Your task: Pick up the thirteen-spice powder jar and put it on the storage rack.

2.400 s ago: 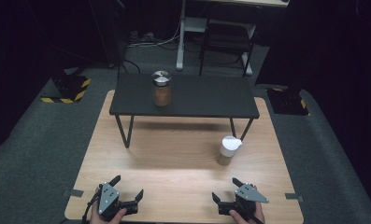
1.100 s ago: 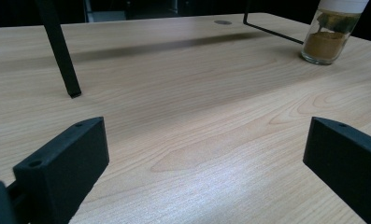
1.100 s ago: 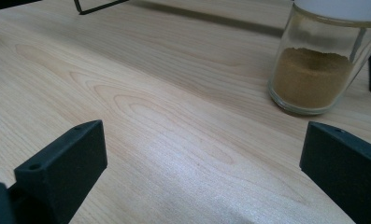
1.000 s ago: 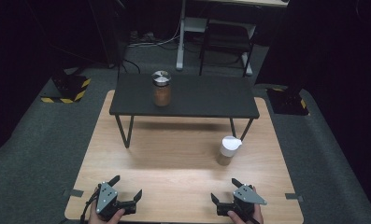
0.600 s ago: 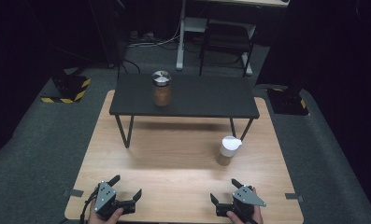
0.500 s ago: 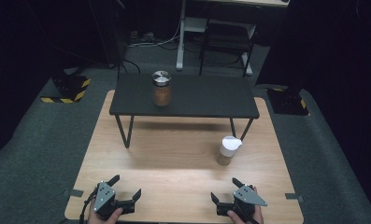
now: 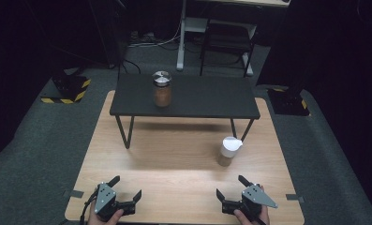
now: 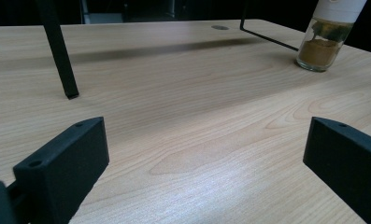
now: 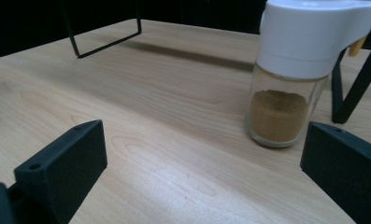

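On the light wooden bench [image 7: 174,159], the left hand-held gripper [image 7: 125,187] sits at about 7 o'clock of the board near its front edge, held in a hand [image 7: 104,216] coming in from the bottom of the high view. Its jaws stand released, wide apart, with nothing between them; in the left gripper view only bare wood grain lies between the two black jaws.

The right hand-held gripper [image 7: 230,186] sits at about 5 o'clock of the bench, well apart from the left one, held by the other hand [image 7: 249,216]. Its jaws are also released and empty.

A glass spice jar with a white flip cap and brown powder [image 7: 229,151] stands upright on the bench at roughly 12 o'clock from the right hand-held gripper, near it but apart from it. In the right gripper view this jar [image 9: 295,74] rises toward 1 o'clock, beyond the jaw tips and nearer the right-hand jaw. In the left gripper view it [image 8: 325,37] stands far off toward 1 o'clock.

A small black low table with thin metal legs [image 7: 207,96] stands across the far half of the bench. On its top, toward the left, stands a glass jar of brown powder with a silver metal lid [image 7: 162,89], upright, at about 12 o'clock from the left hand-held gripper and well apart from it.
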Tool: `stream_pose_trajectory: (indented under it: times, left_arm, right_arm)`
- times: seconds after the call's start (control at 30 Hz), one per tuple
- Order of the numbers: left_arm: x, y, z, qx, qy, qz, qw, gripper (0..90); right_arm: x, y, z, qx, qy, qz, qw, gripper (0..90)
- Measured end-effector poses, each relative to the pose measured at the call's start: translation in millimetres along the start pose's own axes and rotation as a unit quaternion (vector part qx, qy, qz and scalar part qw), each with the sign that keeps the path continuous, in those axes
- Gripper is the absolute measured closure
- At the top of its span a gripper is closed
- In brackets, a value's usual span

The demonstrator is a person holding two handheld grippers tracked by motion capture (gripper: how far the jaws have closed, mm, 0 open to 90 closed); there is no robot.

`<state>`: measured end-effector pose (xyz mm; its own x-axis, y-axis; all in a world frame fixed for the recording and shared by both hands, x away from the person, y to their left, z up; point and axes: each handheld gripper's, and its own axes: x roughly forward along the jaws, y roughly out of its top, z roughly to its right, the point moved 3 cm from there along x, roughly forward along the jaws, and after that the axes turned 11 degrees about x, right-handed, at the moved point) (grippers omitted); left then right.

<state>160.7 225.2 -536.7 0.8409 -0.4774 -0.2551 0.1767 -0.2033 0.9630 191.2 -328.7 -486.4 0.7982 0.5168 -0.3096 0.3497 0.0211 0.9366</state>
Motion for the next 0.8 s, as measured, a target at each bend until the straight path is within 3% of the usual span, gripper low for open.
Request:
stream_pose_trajectory:
  times: [0.2, 0.53, 0.8]
  left_arm:
    - [-0.3, 0.2, 0.3, 0.003, -0.003, 0.0, 1.0, 0.6]
    - [-0.7, -0.1, 0.1, 0.001, -0.002, 0.0, 1.0, 0.6]
    - [-1.9, -0.6, 0.6, 0.002, -0.004, 0.001, 1.0, 0.6]
  right_arm:
    - [1.1, 6.9, -0.2, 0.008, -0.008, 0.006, 0.9999, 0.1]
    - [10.4, 18.9, 0.8, 0.001, -0.031, 0.011, 0.9995, 0.2]
    - [31.0, 23.8, 15.2, 0.015, -0.047, 0.002, 0.9988, 0.2]
